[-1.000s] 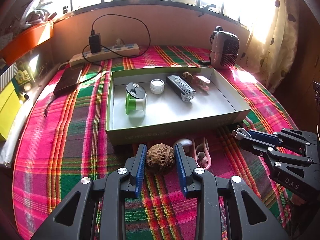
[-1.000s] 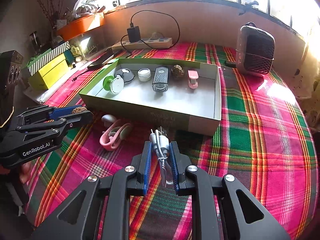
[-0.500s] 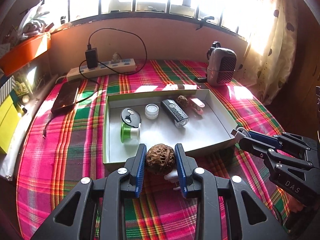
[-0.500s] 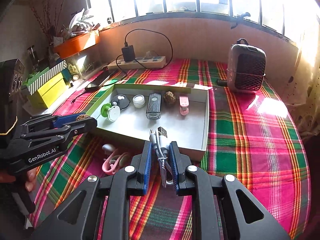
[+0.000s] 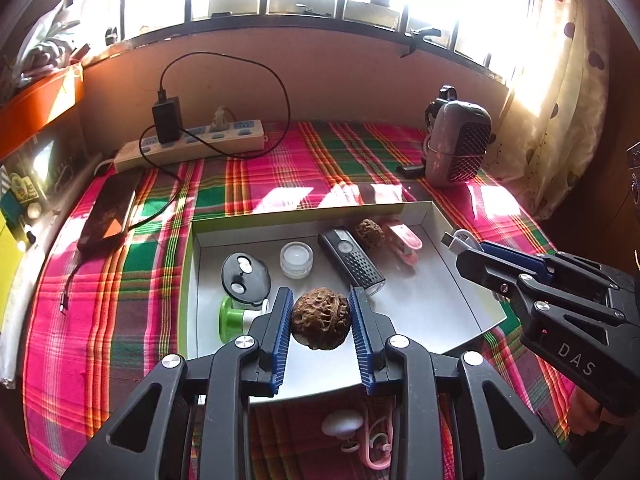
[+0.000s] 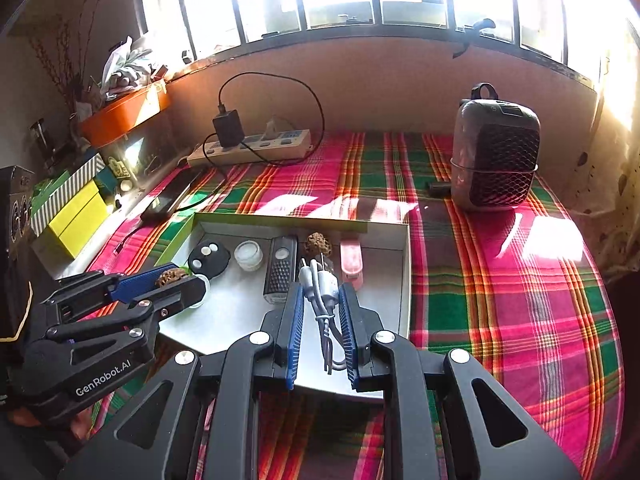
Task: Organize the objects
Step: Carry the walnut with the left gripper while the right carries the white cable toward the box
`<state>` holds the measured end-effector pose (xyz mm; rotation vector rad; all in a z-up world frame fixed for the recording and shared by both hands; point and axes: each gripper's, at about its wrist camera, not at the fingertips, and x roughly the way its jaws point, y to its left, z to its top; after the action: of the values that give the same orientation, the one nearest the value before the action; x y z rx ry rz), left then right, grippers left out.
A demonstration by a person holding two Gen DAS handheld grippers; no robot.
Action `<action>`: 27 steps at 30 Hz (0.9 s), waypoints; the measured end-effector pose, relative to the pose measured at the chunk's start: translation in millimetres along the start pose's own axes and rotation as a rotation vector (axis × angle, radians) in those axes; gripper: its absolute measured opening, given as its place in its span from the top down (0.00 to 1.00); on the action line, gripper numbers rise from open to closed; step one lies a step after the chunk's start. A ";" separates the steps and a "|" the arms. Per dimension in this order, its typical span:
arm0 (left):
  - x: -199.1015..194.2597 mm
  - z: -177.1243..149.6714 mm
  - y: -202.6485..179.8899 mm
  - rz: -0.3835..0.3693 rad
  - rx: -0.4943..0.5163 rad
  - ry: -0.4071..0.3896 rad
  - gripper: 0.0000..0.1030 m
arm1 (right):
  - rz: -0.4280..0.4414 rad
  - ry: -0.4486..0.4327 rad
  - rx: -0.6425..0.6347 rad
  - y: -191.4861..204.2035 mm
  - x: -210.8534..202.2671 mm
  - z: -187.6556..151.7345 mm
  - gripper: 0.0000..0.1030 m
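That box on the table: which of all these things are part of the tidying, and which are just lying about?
Part of the job:
- box with a walnut, jar and torch inside
- walnut in left gripper
- white cable in right gripper
- pink earphones, not yet boxed

Just lying about:
- power strip
- phone
- heater

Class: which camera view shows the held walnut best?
The left wrist view: the walnut sits large and unobstructed between the left gripper pads, its wrinkled shell clear. The right wrist view shows only a small part of it, mostly hidden by the pads.
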<state>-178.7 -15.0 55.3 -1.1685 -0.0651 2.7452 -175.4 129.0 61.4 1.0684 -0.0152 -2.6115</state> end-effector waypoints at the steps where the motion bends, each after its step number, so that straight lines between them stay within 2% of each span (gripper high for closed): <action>1: 3.5 1.8 0.6 0.004 -0.004 0.005 0.74 | -0.001 0.006 0.003 -1.0 4.6 2.3 0.82; 13: 38.0 14.5 -2.5 0.019 0.018 0.034 0.74 | 0.021 0.089 0.021 -8.8 52.3 11.2 0.81; 27: 57.9 13.4 0.6 0.027 0.018 0.072 0.74 | 0.025 0.140 0.007 -6.6 74.3 7.6 0.81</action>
<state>-227.9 -5.9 23.3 -1.2719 -0.0166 2.7173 -232.3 112.5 15.5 1.2427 -0.0062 -2.5101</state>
